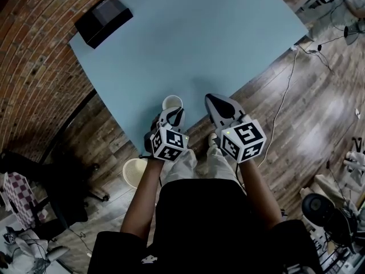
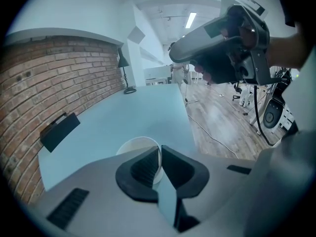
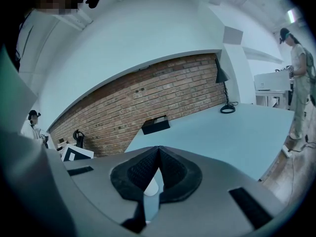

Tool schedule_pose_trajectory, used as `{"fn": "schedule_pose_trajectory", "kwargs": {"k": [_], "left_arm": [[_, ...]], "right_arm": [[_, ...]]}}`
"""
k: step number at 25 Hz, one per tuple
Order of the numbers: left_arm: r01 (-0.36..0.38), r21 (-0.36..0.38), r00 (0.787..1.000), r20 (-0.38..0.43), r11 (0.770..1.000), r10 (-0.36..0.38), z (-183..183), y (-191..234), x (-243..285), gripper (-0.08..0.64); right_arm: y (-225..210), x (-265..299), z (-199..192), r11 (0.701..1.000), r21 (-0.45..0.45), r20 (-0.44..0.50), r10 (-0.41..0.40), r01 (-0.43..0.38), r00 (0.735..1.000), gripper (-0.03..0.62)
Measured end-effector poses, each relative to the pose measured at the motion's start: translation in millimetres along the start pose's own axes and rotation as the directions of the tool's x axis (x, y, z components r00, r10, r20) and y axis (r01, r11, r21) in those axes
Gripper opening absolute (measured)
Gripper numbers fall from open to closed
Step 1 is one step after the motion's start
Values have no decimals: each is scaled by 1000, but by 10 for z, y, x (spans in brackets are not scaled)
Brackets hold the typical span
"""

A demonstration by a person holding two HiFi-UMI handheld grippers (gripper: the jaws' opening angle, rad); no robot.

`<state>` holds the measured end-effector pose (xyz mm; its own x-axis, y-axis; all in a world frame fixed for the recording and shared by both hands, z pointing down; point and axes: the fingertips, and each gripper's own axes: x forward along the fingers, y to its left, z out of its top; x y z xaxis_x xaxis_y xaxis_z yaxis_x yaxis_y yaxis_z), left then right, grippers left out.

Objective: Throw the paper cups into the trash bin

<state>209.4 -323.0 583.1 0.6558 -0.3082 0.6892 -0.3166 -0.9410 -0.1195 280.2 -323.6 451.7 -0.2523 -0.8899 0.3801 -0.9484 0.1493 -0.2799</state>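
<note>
A white paper cup (image 1: 171, 102) stands upright on the light blue table (image 1: 188, 33), close to its near edge. My left gripper (image 1: 175, 115) is shut on the cup's near wall. In the left gripper view one pad sits inside the paper cup (image 2: 137, 146) and the other outside, with the rim pinched at my left gripper (image 2: 159, 151). My right gripper (image 1: 213, 99) hovers just right of the cup with its jaws shut and nothing between them, seen also in its own view as right gripper (image 3: 158, 150). A pale round trash bin (image 1: 134, 172) stands on the floor below the table's near edge.
A black box (image 1: 103, 20) lies at the table's far left corner by the brick wall (image 1: 34, 56). A desk lamp (image 3: 223, 78) stands at the far end. A cable (image 1: 288, 90) runs over the wooden floor to the right. A person (image 3: 299, 63) stands far off.
</note>
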Motion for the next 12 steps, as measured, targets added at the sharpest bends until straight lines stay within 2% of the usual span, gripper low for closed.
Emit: {"fn": "schedule_pose_trajectory", "kwargs": {"k": [5, 12], "left_arm": [[-25, -16, 999, 26, 1000, 25, 87, 29, -102, 28], [-75, -77, 994, 68, 994, 80, 208, 111, -300, 28]], "right_arm": [[57, -19, 45, 999, -14, 2, 39, -39, 999, 5], [173, 3, 115, 993, -40, -6, 107, -107, 994, 5]]}}
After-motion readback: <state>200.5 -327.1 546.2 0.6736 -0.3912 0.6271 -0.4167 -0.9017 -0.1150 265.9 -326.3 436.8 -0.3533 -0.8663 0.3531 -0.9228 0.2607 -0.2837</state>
